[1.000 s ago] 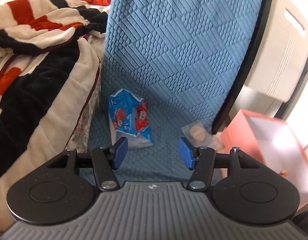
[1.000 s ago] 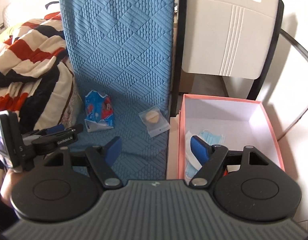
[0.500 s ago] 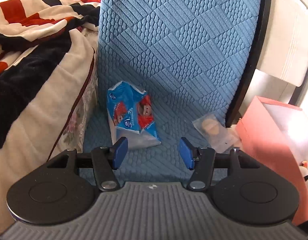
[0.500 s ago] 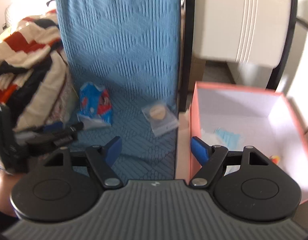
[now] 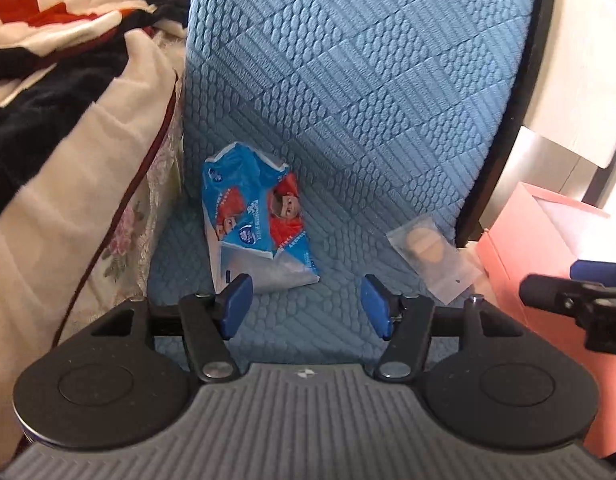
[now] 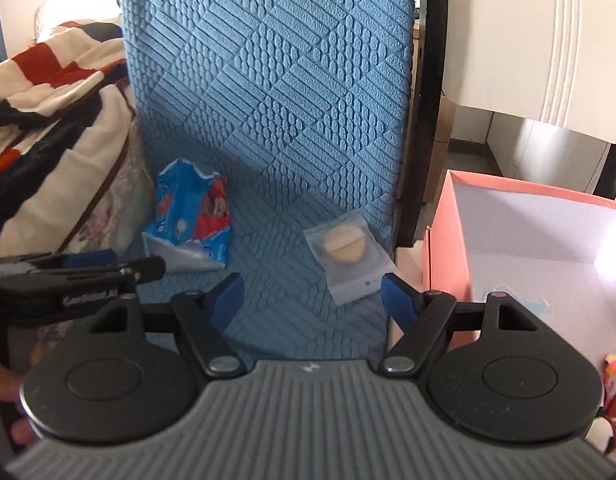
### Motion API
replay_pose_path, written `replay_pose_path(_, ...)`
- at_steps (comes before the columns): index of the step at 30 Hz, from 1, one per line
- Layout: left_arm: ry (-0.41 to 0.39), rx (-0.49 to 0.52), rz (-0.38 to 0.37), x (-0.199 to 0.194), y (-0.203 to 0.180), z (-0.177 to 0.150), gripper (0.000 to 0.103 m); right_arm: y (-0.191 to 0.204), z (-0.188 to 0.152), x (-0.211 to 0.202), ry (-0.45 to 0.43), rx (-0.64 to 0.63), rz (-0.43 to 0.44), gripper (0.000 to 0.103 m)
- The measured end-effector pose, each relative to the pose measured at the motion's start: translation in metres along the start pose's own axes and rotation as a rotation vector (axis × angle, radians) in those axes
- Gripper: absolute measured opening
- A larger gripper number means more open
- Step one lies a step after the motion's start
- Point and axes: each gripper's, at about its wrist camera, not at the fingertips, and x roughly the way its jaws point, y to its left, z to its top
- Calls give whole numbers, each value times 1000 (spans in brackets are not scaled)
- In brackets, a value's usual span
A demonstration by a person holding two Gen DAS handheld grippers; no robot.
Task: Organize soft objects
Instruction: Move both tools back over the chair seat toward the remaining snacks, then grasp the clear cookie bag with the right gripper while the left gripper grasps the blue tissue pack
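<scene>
A blue and red tissue packet [image 5: 256,232] [image 6: 192,216] lies on the blue quilted seat [image 5: 348,80], near its left side. To its right, at the seat's edge, sits a clear pouch with a beige puff [image 5: 428,248] [image 6: 346,252]. My left gripper [image 5: 305,288] hovers just short of the packet, its jaws opening with nothing between them. My right gripper [image 6: 312,284] stands open just short of the pouch, also holding nothing. Each gripper shows at the edge of the other's view.
An open pink box [image 6: 448,232] with a white inside stands right of the seat, with a pale blue mask [image 6: 544,304] in it. A striped red, black and cream blanket [image 5: 48,80] is heaped on the left. A white panel [image 6: 528,60] rises behind the box.
Both grippers have come down toward the seat. The right one shifted left from over the pink box to in front of the pouch, and now shows in the left wrist view.
</scene>
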Motion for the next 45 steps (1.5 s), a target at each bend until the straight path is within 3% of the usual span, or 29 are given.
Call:
replay_pose_path(14,29,-6,110,46,0,7,66,-1,0,32,0,-82,65,72)
replay_pose_path(21,16,30,145,52,-3,14,67,5,-14,53,24,-6,22,71)
replay_pose_path(27,90,-27,100,72,11,21,68,13,-20,66,-15,-56,-29,71)
replay_pose_path(32,70,-65,102,80,24,32,73,11,-18,88,-31,-85,-60,71)
replay_pose_path(45,91,-161,114,98,47,54,85,-3,9,151,72,-136,-90,73)
